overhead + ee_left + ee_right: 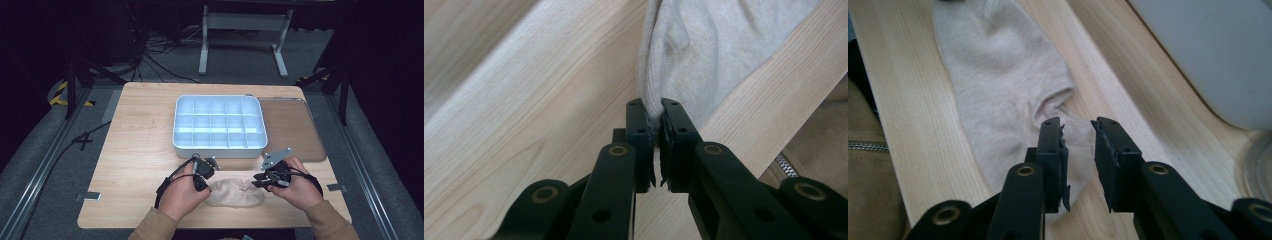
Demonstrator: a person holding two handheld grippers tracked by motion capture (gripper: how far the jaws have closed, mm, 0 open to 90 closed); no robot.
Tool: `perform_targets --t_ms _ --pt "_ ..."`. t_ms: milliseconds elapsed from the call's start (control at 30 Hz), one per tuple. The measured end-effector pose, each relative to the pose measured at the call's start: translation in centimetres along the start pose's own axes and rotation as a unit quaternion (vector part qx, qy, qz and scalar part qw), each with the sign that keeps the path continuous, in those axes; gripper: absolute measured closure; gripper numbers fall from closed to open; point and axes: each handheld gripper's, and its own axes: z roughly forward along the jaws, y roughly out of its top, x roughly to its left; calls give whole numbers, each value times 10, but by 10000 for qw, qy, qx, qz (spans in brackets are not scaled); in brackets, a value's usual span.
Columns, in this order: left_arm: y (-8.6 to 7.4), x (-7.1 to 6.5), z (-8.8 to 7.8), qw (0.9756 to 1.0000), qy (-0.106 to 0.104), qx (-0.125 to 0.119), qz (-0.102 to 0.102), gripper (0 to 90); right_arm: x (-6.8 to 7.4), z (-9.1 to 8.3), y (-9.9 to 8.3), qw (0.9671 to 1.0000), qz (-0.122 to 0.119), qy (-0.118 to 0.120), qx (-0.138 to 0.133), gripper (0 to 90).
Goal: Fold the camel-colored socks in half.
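Dark room beyond, grey floor with cables at upper left of the high view and a white stand at top centre. Below that, a pale wooden table (pixel 135 145) filling the middle of the frame.

Near the lower centre, left of the middle: left hand (pixel 182 195) wrapped around the left gripper (pixel 201 181), pointed toward the right. Seen in the left gripper view (pixel 653 112): jaws nearly together, pinched on the edge of a beige sock (pixel 704 50) at the centre of that frame, fabric bunched between the pads.

Flat on the table between both hands, low in the high view: the same sock (pixel 235 192), touching the left gripper's tip and reaching toward the right one.

Above it, centre of the frame: a white compartment tray (pixel 218 145), with a brown board (pixel 295 130) just beside it on the right.

Lower right: right hand (pixel 300 187) around the right gripper (pixel 257 181), pointed left. Seen in the right gripper view (pixel 1077 130): jaws narrowed but with a gap, straddling the sock's (pixel 998 80) cuff end; whether the pads pressed the fabric, impossible to tell. Tan sleeves at the bottom edge.
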Motion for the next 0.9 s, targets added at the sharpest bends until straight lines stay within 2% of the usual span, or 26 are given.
perform_targets --t_ms 200,233,300,533,600,800,900 --pt "-4 3 -11 9999 -10 -83 -110 842 10 9 4 9999 -50 104 -65 761" --pt "-4 4 -12 9999 29 -79 -91 842 12 11 5 9998 -68 132 -144 769" --pt "-5 4 -13 9998 -26 -87 -151 841 17 16 7 9993 -130 201 -273 802" --pt "-5 4 -14 9999 -59 -20 -109 841 37 34 15 9962 -277 383 -732 873" --pt "-5 4 -14 9999 -63 2 -123 840 41 40 16 9957 -372 433 -732 883" --pt "-5 4 -14 9999 -91 4 -132 840 48 55 16 9957 -450 523 -622 885" --pt "-6 5 -15 9998 -132 -10 -162 840 48 62 14 9966 -455 532 -434 889"
